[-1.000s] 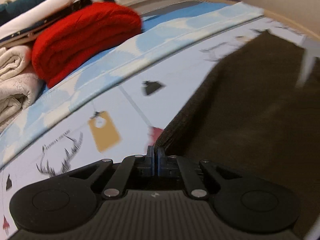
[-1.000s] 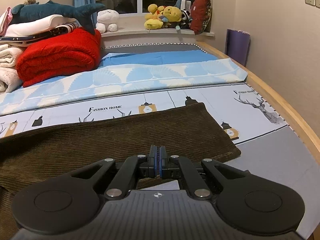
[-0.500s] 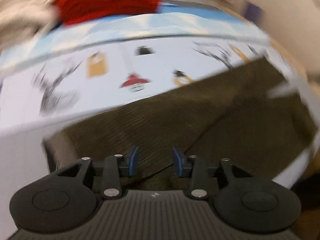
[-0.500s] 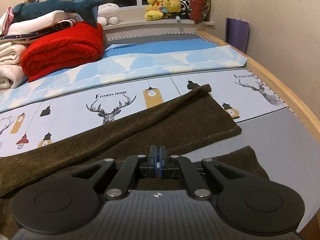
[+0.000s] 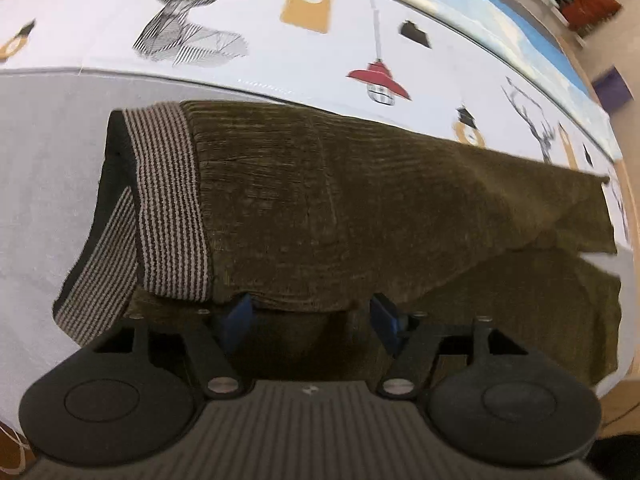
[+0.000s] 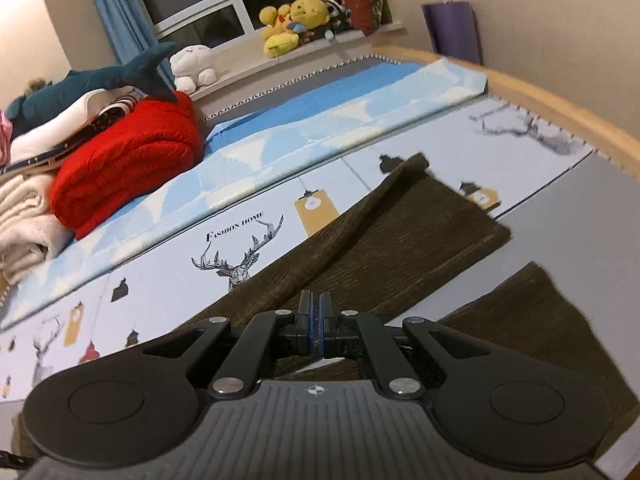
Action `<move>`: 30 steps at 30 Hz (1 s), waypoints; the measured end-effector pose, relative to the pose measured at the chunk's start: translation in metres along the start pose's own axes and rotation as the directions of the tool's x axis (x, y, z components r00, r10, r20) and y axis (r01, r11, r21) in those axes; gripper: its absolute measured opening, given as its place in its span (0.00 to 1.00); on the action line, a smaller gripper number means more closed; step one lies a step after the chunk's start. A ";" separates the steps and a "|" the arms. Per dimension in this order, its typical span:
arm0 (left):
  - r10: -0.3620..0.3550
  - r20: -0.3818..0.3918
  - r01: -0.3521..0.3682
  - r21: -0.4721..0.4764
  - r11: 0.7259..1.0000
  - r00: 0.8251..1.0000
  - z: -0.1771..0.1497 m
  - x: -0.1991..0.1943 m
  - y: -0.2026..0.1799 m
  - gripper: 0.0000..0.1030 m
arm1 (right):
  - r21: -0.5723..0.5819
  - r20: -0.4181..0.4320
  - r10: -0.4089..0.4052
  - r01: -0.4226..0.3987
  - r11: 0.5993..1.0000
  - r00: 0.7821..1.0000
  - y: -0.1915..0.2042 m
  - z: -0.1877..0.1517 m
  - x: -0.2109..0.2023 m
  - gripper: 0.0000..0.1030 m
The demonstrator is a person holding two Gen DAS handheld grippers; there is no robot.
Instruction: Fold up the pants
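We see a pair of olive-brown corduroy pants (image 5: 360, 208) spread across a bed sheet printed with deer heads and hanging lamps (image 5: 280, 52). In the left wrist view the pants fill the middle of the picture, with their striped brown-and-cream elastic waistband (image 5: 168, 200) at the left end and the two legs running away to the right, the upper leg lying partly over the lower one. The left gripper (image 5: 310, 316) points steeply down at the near edge of the pants; its blue-padded jaws are opening, spread apart on either side of the cloth's edge and pressing on nothing.

In the right wrist view the right gripper (image 6: 315, 328) is clenched, its pads pressed flat together just above the dark cloth; we cannot tell whether any fabric is pinched between them. Beyond it the two leg ends (image 6: 420, 220) lie apart on the sheet, a grey strip between them. Far left sits a folded red knitted blanket (image 6: 128, 164), with a plush blue shark (image 6: 88, 84) above it.
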State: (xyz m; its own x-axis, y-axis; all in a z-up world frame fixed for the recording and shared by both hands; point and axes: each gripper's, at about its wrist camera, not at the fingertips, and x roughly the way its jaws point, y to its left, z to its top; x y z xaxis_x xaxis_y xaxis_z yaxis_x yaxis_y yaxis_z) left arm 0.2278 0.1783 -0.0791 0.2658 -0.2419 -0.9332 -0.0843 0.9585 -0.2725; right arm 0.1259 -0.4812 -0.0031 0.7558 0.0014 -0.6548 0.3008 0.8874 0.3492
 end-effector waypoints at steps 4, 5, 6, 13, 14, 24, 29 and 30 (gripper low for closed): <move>-0.004 -0.021 0.002 -0.081 0.997 1.000 0.008 0.007 0.003 0.69 | 0.041 -0.029 0.037 -0.036 0.999 0.999 -0.002 -0.002 0.023 0.13; -0.004 -0.029 0.001 -0.093 0.996 1.000 0.010 0.010 0.004 0.69 | 0.061 -0.042 0.042 -0.040 0.997 0.998 -0.004 -0.003 0.030 0.15; 0.002 -0.038 -0.006 -0.105 0.994 0.999 0.011 0.012 0.006 0.69 | 0.085 -0.051 0.051 -0.047 0.995 0.997 -0.006 -0.004 0.037 0.16; 0.054 0.027 -0.043 -0.316 0.948 0.998 0.017 0.000 0.034 0.24 | 0.255 -0.060 0.084 -0.067 0.965 0.995 -0.030 -0.005 0.097 0.26; 0.082 0.049 -0.062 -0.319 0.946 0.995 0.017 -0.005 0.033 0.19 | 0.287 -0.065 0.082 -0.060 0.956 0.994 -0.034 -0.003 0.107 0.28; 0.176 0.272 -0.096 -0.284 0.954 0.946 0.035 -0.040 0.007 0.16 | 0.467 -0.021 0.067 -0.050 0.883 0.998 -0.062 0.013 0.205 0.28; 0.108 0.171 -0.035 -0.385 0.922 0.979 0.037 -0.023 0.028 0.28 | 0.478 -0.023 0.047 -0.030 0.878 0.999 -0.061 0.014 0.238 0.31; 0.108 0.163 -0.036 -0.392 0.919 0.981 0.037 -0.021 0.031 0.28 | 0.469 -0.019 0.046 -0.031 0.883 0.999 -0.058 0.016 0.240 0.31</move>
State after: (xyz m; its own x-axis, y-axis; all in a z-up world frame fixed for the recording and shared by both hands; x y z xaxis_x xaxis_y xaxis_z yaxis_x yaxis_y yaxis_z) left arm 0.2555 0.2187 -0.0593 0.4077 -0.1096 -0.9065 -0.4634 0.8306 -0.3088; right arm 0.2994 -0.5399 -0.1700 0.7573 0.0510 -0.6511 0.5147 0.5671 0.6431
